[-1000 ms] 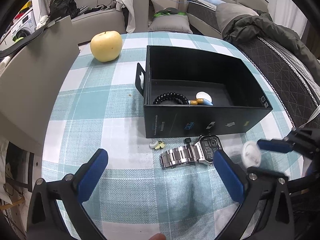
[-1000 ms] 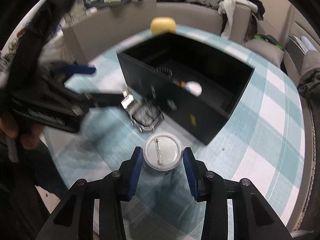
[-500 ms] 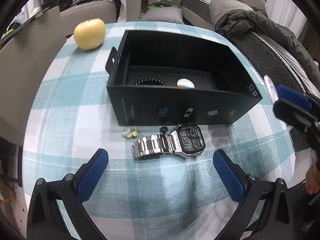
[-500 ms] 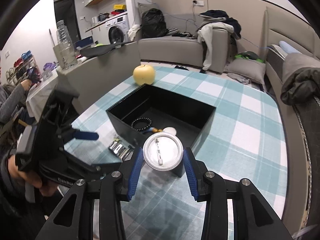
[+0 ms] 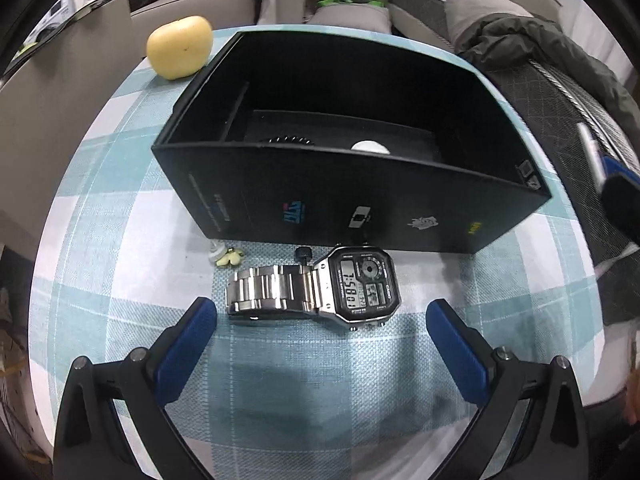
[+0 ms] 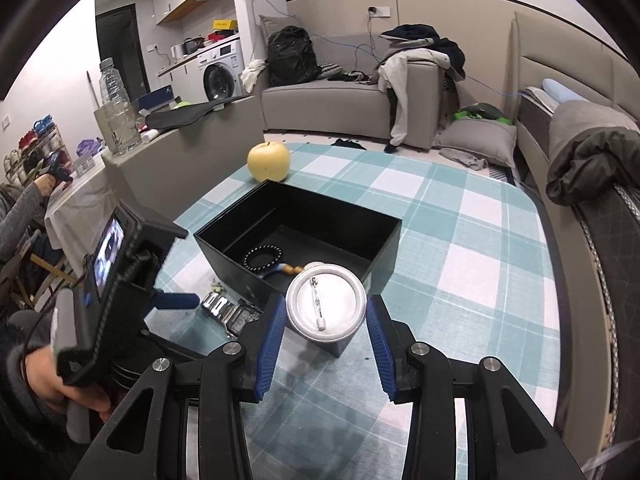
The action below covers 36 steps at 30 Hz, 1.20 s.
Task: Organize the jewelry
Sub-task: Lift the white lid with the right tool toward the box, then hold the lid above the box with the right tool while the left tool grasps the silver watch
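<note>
A round pin badge (image 6: 326, 305), clamped edge to edge in the right gripper (image 6: 326, 320), has risen from the checked tablecloth (image 6: 472, 264) within the past second and now hangs over the near corner of the black box (image 6: 384, 236) — by the look of it, a drop inside comes next. The left gripper (image 5: 320, 326) has moved closer and waits with its tongs wide apart around the steel watch (image 5: 316, 290), touching nothing. Only the right view shows the bead bracelet (image 6: 262, 258) whole in the box; only the left shows the watch face — and a small yellow earring (image 5: 228, 257) beside the box wall.
</note>
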{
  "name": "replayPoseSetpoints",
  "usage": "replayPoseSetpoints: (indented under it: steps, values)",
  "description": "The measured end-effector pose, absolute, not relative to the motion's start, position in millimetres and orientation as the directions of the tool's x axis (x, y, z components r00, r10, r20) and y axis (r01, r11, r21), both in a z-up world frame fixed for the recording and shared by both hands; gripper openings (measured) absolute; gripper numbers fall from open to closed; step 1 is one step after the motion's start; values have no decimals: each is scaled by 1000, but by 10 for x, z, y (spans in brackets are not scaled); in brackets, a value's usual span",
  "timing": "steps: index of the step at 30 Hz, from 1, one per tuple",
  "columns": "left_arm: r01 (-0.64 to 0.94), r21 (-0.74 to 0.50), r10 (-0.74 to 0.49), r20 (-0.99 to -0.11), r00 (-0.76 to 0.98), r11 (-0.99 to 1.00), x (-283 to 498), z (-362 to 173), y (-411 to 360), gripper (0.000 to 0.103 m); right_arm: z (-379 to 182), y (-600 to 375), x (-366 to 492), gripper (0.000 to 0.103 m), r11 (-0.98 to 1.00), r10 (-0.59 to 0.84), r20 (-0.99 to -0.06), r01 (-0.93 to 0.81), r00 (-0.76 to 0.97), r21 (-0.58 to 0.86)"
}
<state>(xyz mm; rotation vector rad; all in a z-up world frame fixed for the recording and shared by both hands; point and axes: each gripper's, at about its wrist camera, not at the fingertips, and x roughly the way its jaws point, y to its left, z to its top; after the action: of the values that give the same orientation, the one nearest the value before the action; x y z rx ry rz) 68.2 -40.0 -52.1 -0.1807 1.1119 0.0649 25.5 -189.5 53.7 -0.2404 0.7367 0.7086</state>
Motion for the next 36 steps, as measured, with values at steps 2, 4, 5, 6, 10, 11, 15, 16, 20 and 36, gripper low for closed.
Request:
replayPoseSetpoints:
  steps: [2,4,5,6,10,11,15,16,20,36]
  values:
    - [-155,-93,-15,-897,442,984,712,-547,-451,101,549,-1901,255,40,746,505,-683,-665,528,38]
    - [-168,-68,13,-898,439,983,751,-571,-489,101,560,-1903,255,40,745,508,-680,-666,528,39]
    - [-179,-47,37,-897,441,983,765,-586,-511,102,563,-1903,254,40,745,509,-679,-666,529,39]
    - [-182,-34,51,-895,442,983,777,-596,-524,101,563,-1903,254,40,745,508,-679,-666,530,39]
    - [-194,-15,76,-887,455,981,789,-629,-555,102,561,-1893,258,40,744,509,-681,-667,527,39]
    - [-194,-15,77,-888,454,981,791,-634,-554,102,562,-1892,260,40,745,509,-680,-666,528,40]
    - [-191,-16,76,-881,466,981,762,-630,-558,94,558,-1890,270,40,748,505,-681,-662,531,38]
    - [-192,-16,77,-880,469,981,723,-612,-556,92,557,-1886,271,40,748,504,-682,-662,530,38]
    - [-178,-23,66,-876,479,984,676,-586,-505,84,552,-1862,276,40,747,503,-683,-664,530,36]
    - [-128,-81,-6,-865,502,988,418,-510,-372,78,524,-1755,275,40,736,507,-688,-676,519,33]
